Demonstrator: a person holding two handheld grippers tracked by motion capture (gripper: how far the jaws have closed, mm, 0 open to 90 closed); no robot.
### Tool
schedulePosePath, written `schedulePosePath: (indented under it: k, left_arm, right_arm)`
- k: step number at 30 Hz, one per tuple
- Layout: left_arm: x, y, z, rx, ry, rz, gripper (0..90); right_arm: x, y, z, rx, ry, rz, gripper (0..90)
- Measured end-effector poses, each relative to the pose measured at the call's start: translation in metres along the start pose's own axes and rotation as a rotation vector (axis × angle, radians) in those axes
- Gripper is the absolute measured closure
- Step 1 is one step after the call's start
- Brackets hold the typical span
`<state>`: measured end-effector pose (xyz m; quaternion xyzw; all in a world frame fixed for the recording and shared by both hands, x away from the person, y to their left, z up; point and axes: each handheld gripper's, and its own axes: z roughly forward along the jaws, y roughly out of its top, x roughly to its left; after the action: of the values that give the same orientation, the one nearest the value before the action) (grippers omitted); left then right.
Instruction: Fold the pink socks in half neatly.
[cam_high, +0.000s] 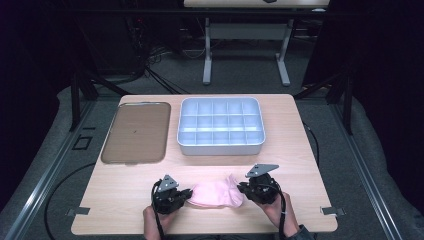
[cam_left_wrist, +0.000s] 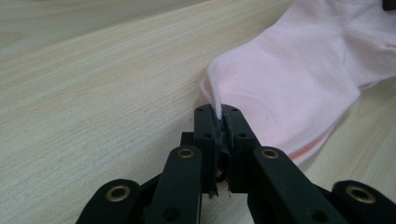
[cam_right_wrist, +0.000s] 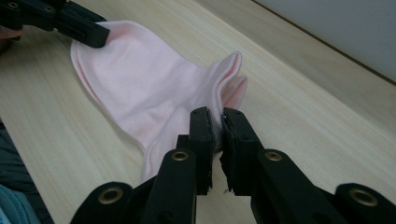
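A pale pink sock (cam_high: 216, 193) lies flat near the front edge of the wooden table (cam_high: 300, 145), between the two grippers. My left gripper (cam_high: 187, 193) is shut on the sock's left end; in the left gripper view a thin fold of the sock (cam_left_wrist: 299, 79) is pinched between the black jaws of that gripper (cam_left_wrist: 218, 114). My right gripper (cam_high: 241, 188) is shut on the sock's right end, and in the right gripper view the sock (cam_right_wrist: 144, 88) runs away from the closed gripper (cam_right_wrist: 218, 120) toward the left gripper (cam_right_wrist: 88, 30).
A white tray (cam_high: 221, 126) divided into several empty compartments stands at the back centre of the table. A flat brownish tray (cam_high: 137, 132) lies to its left. Bare tabletop surrounds the sock on the left and right.
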<state>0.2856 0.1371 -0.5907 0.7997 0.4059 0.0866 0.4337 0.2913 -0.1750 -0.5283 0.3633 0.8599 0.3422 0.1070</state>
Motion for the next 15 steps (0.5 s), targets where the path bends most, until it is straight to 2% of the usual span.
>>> schedulePosePath:
  k: [6,15]
  left_arm:
    - [0.001,0.000,0.000,-0.002,-0.006,-0.006,85.6]
    - [0.002,0.000,0.000,0.001,-0.012,-0.008,85.4]
  right_arm:
    - [0.012,0.013,0.002,0.021,0.023,-0.051,82.4]
    - [0.031,0.032,0.018,0.034,0.081,-0.113,82.6]
